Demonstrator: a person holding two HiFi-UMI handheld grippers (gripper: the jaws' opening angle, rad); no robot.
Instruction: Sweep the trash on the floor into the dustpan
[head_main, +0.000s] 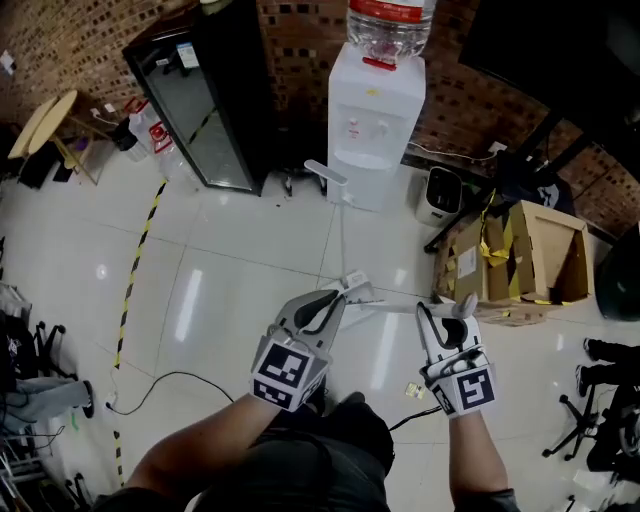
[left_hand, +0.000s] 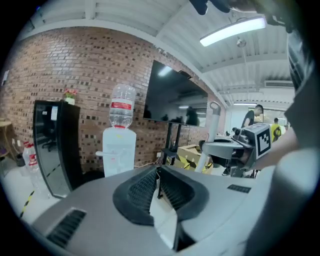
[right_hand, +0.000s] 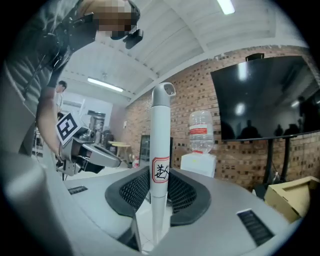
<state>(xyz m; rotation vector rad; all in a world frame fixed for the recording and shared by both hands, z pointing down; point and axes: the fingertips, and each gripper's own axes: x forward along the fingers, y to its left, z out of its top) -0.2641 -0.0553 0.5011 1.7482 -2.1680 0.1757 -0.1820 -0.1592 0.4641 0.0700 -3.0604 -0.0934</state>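
Tiled floor (head_main: 230, 290) | right gripper (right_hand: 159, 192) fingers clamp broom handle (right_hand: 160, 130) (tip up) | left gripper (left_hand: 158, 182) fingers clenched

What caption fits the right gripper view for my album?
The right gripper shut on a white handle, water dispenser and brick wall behind.

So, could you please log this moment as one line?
right gripper shut on white handle | left gripper shut, empty | small scrap on floor
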